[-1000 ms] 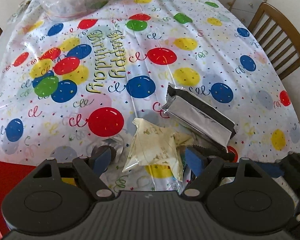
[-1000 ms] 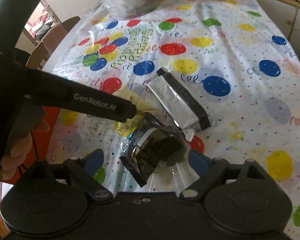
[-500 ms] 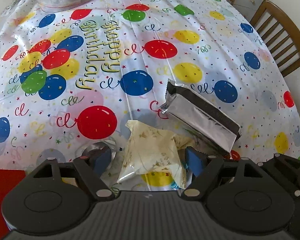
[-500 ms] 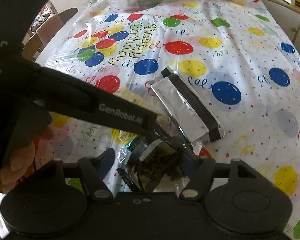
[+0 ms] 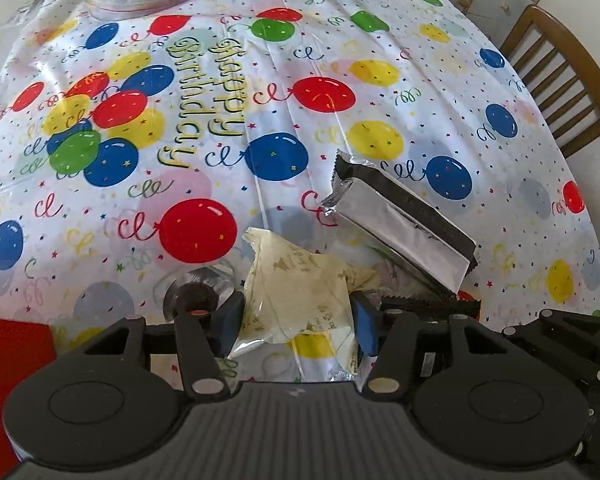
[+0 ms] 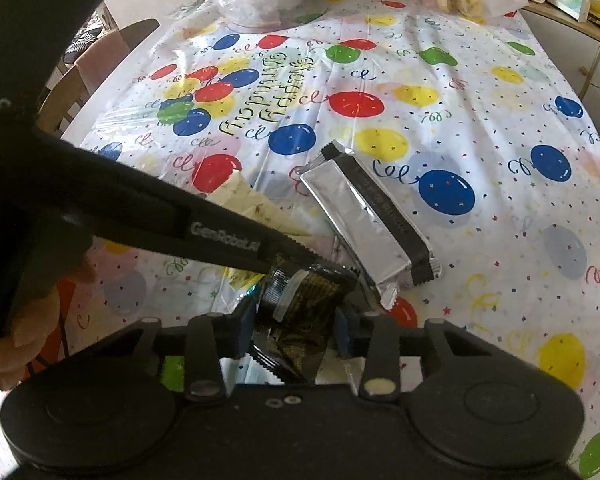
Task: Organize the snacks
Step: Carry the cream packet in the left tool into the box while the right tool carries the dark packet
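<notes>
Cream crinkly plastic snack packet (image 5: 300,296): light, soft, slippery; left gripper (image 5: 295,318) clamps its middle. Dark foil snack packet (image 6: 300,316): right gripper (image 6: 295,334) pinches it likewise.

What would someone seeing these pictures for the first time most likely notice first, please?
Probably the Happy Birthday balloon tablecloth covering the whole table. Next, the silver and black snack pack lying near its middle. Then the two tools in the foreground: the left tool closed on a cream snack packet, and the right tool closed on a dark snack packet.
</notes>
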`<state>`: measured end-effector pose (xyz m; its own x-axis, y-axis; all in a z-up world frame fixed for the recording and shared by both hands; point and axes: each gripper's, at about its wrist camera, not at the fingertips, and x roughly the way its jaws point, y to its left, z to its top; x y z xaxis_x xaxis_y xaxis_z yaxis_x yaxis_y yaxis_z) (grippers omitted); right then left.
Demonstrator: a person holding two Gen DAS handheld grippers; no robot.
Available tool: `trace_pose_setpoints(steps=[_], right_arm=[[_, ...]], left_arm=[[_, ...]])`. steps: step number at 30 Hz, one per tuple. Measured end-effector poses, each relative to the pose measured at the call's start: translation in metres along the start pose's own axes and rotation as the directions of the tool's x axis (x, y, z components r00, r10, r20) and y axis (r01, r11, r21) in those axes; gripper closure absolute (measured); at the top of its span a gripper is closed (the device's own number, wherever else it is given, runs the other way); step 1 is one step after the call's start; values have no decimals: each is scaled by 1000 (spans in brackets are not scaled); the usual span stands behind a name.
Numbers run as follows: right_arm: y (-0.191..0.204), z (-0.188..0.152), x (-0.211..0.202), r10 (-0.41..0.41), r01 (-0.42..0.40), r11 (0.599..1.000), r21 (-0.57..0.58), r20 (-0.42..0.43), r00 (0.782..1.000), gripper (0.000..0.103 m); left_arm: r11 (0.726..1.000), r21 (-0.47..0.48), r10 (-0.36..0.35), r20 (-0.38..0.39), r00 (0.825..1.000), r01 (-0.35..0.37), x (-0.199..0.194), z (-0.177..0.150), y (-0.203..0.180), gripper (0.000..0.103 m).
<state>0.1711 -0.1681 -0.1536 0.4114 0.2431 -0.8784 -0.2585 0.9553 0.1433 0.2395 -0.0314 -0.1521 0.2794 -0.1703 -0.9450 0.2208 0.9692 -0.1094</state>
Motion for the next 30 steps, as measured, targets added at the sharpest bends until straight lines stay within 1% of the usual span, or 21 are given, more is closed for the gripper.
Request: trace_pose_setpoints(steps=[7, 15, 23, 30], right_arm=[[2, -6, -17, 6, -6, 1000, 9, 21, 1000, 67], [7, -14, -47, 10, -10, 1000, 0, 54, 998, 66], [23, -22, -79, 20, -17, 999, -35, 89, 996, 66], [42, -28, -102, 46, -39, 997, -63, 121, 992, 66]], left_arm=[[999, -42, 0, 24, 1000, 1, -17, -11, 10, 48], [997, -78, -5, 57, 998, 10, -43, -29, 20, 48], [996, -89, -23, 93, 995, 31, -78, -50, 26, 48], [996, -81, -33, 138, 990, 45, -114, -70, 33, 48]])
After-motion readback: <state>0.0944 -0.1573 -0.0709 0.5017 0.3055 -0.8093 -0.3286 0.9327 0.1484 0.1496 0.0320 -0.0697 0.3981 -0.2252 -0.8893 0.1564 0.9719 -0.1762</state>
